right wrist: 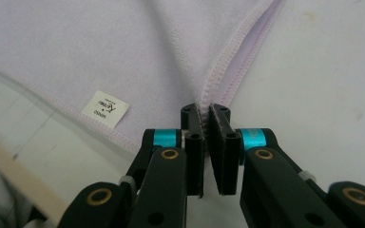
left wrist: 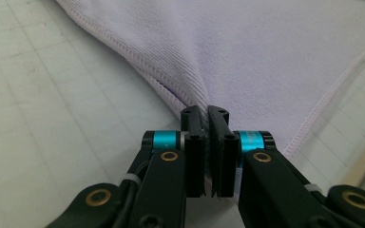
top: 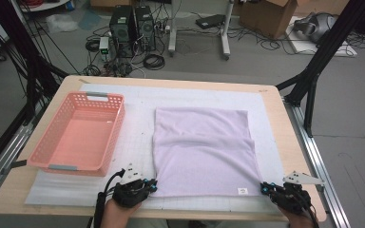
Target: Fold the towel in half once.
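The lilac towel [top: 202, 152] lies flat mid-surface beside the pink basket [top: 78, 133], its two near corners pinched by the left gripper [left wrist: 206, 114] and right gripper [right wrist: 206, 110], likely so both can lift together for a fold.

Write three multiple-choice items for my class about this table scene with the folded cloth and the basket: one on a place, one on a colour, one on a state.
1. Where does the slatted plastic basket stand relative to the folded terry cloth?
A. To its left
B. To its right
C. On top of it

2. What colour is the cloth?
A. Dark green
B. Pale lilac
C. Bright orange

3. How do the left gripper and right gripper stand?
A. Both open above the cloth
B. One inside the basket
C. Each shut on a near corner of the cloth

Key: 1 A, the high view shows the basket at the table's left; 2 B, all views show lilac fabric; 3 C, each gripper view shows the jaws pinching the hem.
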Action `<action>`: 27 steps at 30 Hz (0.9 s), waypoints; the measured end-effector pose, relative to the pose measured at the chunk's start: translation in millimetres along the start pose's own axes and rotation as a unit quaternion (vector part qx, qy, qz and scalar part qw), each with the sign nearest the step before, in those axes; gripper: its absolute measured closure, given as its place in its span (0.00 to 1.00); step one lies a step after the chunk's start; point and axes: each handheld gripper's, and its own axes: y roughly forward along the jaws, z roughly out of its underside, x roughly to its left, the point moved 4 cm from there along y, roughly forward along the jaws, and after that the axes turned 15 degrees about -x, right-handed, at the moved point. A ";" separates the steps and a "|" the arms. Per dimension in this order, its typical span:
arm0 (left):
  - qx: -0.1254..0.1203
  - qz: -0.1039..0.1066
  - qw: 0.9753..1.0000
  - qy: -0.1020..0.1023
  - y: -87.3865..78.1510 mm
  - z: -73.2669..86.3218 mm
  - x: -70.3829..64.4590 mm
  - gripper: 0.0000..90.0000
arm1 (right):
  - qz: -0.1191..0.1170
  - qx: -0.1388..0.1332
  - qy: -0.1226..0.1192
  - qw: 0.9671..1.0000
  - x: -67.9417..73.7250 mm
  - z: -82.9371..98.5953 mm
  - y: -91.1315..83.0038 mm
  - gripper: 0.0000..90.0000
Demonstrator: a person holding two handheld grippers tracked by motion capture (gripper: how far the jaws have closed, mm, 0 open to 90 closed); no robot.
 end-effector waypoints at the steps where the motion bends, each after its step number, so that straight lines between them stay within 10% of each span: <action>1: -0.001 0.003 1.000 -0.001 -3.1 0.2 -0.2 0.95 | -0.004 0.002 0.001 1.000 3.3 2.0 -3.3 0.94; 11: 0.003 0.041 0.999 0.008 -28.2 11.5 -12.6 0.92 | -0.033 0.013 -0.006 0.999 27.7 25.3 -34.8 0.93; 18: -0.061 0.037 0.997 0.001 -13.3 -18.5 3.1 0.55 | -0.030 -0.043 -0.017 0.999 21.2 4.1 -34.9 0.69; 22: -0.084 0.035 0.996 0.011 3.0 -38.7 16.9 0.49 | -0.021 -0.105 -0.023 0.994 11.7 -18.2 -36.9 0.64; 27: -0.098 0.017 0.995 0.004 28.6 -55.1 35.5 0.48 | -0.004 -0.116 -0.028 0.993 -5.0 -36.7 -15.0 0.63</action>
